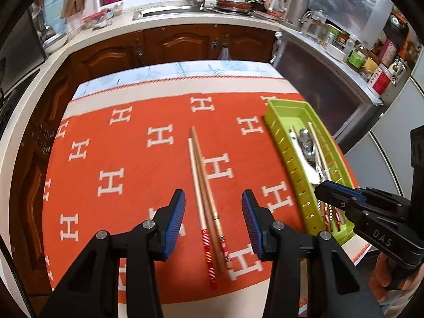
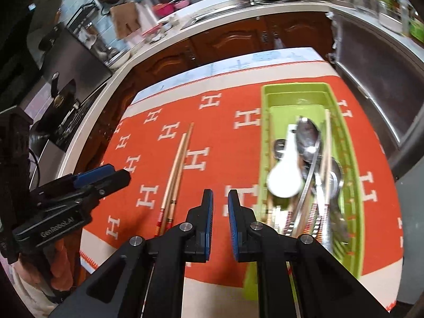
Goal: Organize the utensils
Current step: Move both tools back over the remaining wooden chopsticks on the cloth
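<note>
Two wooden chopsticks [image 1: 205, 193] with red-striped handles lie side by side on the orange cloth, also in the right wrist view [image 2: 176, 169]. My left gripper [image 1: 213, 198] is open, its fingers on either side of the chopsticks, above them. A green utensil tray [image 1: 281, 118] to the right holds a white spoon [image 2: 286, 175], metal spoons [image 2: 308, 135] and more chopsticks. My right gripper [image 2: 220, 198] hovers over the tray's near left edge [image 2: 265, 132], empty, its jaws a narrow gap apart. It also shows in the left wrist view [image 1: 331, 188].
The table has an orange cloth with white H marks [image 1: 111, 182]. Behind it run dark wooden cabinets [image 1: 182, 42] and a white counter with a sink [image 1: 169, 12]. A steel-fronted appliance [image 1: 318, 79] stands at the right, with jars above it.
</note>
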`<state>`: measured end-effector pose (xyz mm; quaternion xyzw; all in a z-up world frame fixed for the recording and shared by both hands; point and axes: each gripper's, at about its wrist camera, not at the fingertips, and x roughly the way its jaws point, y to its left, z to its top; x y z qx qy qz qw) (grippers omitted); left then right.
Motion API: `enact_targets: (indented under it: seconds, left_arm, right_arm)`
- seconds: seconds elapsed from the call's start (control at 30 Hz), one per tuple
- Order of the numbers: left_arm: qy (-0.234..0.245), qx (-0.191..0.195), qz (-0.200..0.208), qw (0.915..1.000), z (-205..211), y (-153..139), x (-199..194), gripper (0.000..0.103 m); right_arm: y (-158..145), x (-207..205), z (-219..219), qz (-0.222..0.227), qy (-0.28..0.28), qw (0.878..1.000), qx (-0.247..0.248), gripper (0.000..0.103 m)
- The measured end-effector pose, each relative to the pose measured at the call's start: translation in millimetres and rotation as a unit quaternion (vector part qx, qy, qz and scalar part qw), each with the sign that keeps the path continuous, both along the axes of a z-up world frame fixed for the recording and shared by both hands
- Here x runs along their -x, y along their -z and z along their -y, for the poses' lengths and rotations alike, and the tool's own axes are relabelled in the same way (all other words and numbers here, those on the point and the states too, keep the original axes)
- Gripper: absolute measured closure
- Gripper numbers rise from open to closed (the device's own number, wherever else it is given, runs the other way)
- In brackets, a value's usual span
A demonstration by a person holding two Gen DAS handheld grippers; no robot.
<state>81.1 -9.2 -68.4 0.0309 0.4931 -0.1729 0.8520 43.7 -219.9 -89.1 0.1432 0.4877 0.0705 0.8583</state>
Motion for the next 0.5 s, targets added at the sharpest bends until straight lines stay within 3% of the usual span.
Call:
enact_targets:
  seconds: [0.5]
  left_arm:
    - [0.007, -0.010, -0.087, 0.9961, -10, 80, -12, 0.061]
  right_arm:
    - [47, -28, -55, -0.042, -0.032, 0.999, 0.005, 0.091]
